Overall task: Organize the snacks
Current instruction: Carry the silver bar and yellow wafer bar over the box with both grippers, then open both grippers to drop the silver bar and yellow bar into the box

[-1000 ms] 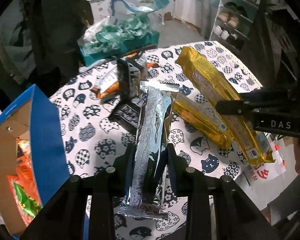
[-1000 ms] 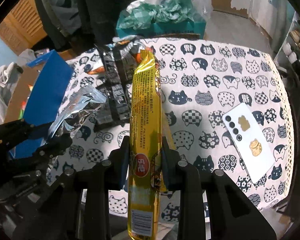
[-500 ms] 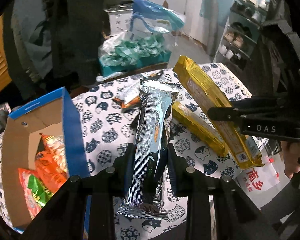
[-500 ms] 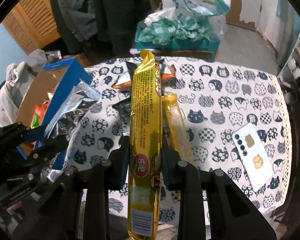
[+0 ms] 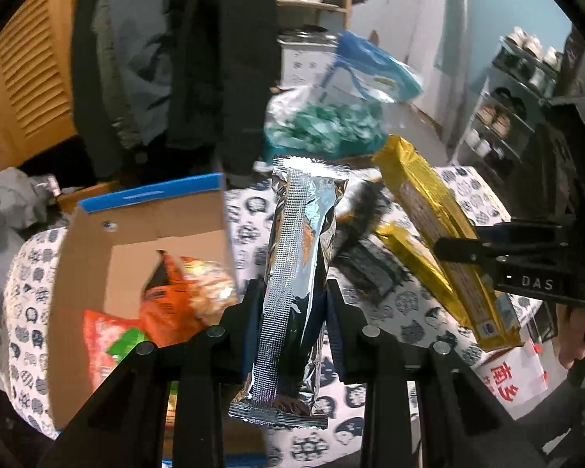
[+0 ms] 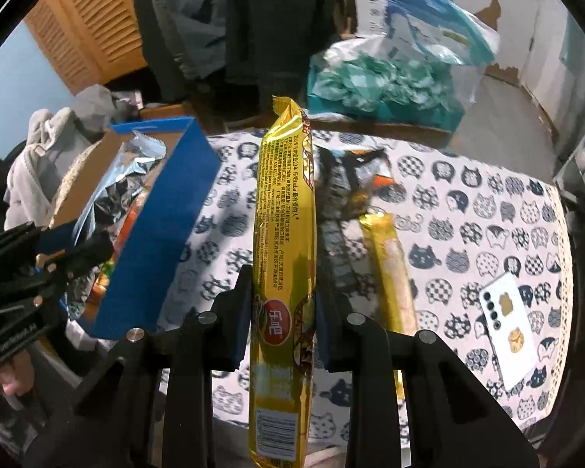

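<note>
My left gripper [image 5: 292,296] is shut on a long silver foil snack pack [image 5: 296,273], held above the table beside an open blue cardboard box [image 5: 148,195] that holds orange and red snack bags [image 5: 167,304]. My right gripper [image 6: 282,284] is shut on a long gold snack pack [image 6: 284,234], lifted over the cat-print tablecloth [image 6: 487,210]. In the left wrist view the right gripper [image 5: 448,251] shows at the right with the gold snack pack [image 5: 440,230]. In the right wrist view the left gripper [image 6: 82,249] hangs over the blue cardboard box [image 6: 156,241] with the silver foil snack pack [image 6: 124,175].
A second gold pack [image 6: 386,257] and dark snack packs [image 6: 339,241] lie on the cloth. A white phone [image 6: 507,323] rests near the table's right edge. A teal box of wrapped sweets [image 6: 378,85] and dark coats [image 5: 199,58] stand behind the table. Shoe shelves [image 5: 507,117] are at the right.
Both grippers have risen and swung left with their packs. The blue box now fills the left of the left wrist view, and its contents have come into sight.
</note>
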Motion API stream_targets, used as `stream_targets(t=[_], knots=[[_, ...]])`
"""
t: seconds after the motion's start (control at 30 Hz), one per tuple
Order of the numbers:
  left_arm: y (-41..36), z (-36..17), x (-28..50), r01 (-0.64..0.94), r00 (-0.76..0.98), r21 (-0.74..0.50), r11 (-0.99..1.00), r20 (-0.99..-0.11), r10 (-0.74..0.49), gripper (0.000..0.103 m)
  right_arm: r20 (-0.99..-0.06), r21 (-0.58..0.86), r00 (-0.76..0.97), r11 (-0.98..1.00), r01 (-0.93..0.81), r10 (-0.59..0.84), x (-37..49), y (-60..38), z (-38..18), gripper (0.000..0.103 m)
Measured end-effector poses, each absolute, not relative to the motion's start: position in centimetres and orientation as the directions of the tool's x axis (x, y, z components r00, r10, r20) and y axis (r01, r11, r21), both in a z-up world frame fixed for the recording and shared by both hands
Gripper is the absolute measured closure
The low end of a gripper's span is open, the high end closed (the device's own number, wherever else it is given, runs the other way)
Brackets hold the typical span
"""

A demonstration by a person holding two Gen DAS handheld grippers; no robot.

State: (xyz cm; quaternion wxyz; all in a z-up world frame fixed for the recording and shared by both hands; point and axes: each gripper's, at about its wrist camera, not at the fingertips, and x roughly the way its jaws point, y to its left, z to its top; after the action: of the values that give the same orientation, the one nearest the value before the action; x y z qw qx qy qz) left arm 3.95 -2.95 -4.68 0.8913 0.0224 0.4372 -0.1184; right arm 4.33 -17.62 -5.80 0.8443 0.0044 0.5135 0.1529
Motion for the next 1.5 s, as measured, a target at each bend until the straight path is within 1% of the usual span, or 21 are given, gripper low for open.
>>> stream_targets(t=[0.27,0.37,0.57,0.77,0.93,1.07,1.3,1.4,1.5], knots=[[2.7,-4.6,3.9,0.13,0.619,-0.07,0.989,-0.774,-0.136,0.072,-0.859,0.163,0.421,0.936,-0.313,0.291,5.5,-13.1,-4.8,0.077],[5.1,-5.0,4.2,0.072,0.611,-0.074,0.995,-0.785,-0.102,0.072,-0.858,0.17,0.412,0.927,-0.334,0.306,5.8,-11.3,-4.6,0.077],[9.7,-5.9,5.0,-0.027,0.592,-0.108,0.994,-0.802,-0.071,0.072,-0.867,0.191,0.371,0.91,-0.368,0.332,6.6,-7.5,-5.0,0.077],[13.0,-8.4,5.5,-0.113,0.559,-0.135,0.984,-0.827,-0.05,0.072,-0.873,0.194,0.348,0.898,-0.395,0.342,7.5,-3.6,-5.0,0.077],[14.6,-10.3,5.9,-0.15,0.527,-0.139,0.979,-0.849,-0.04,0.072,-0.874,0.216,0.321,0.884,-0.414,0.364,8.2,-0.9,-5.2,0.077],[15.9,-12.2,6.1,-0.186,0.494,-0.175,0.967,-0.867,-0.062,0.072,-0.874,0.24,0.299,0.876,-0.419,0.382,8.8,1.1,-5.6,0.077],[16.8,-14.4,6.6,-0.233,0.439,-0.194,0.953,-0.895,-0.076,0.071,-0.878,0.266,0.265,0.866,-0.423,0.399,9.7,3.6,-6.7,0.077],[16.5,-14.4,6.9,-0.231,0.431,-0.18,0.956,-0.9,-0.065,0.068,-0.879,0.276,0.251,0.862,-0.424,0.405,10.1,4.4,-7.3,0.077],[16.5,-14.1,6.8,-0.227,0.442,-0.191,0.955,-0.894,-0.074,0.064,-0.882,0.292,0.23,0.859,-0.42,0.412,10.6,5.6,-8.2,0.077]])
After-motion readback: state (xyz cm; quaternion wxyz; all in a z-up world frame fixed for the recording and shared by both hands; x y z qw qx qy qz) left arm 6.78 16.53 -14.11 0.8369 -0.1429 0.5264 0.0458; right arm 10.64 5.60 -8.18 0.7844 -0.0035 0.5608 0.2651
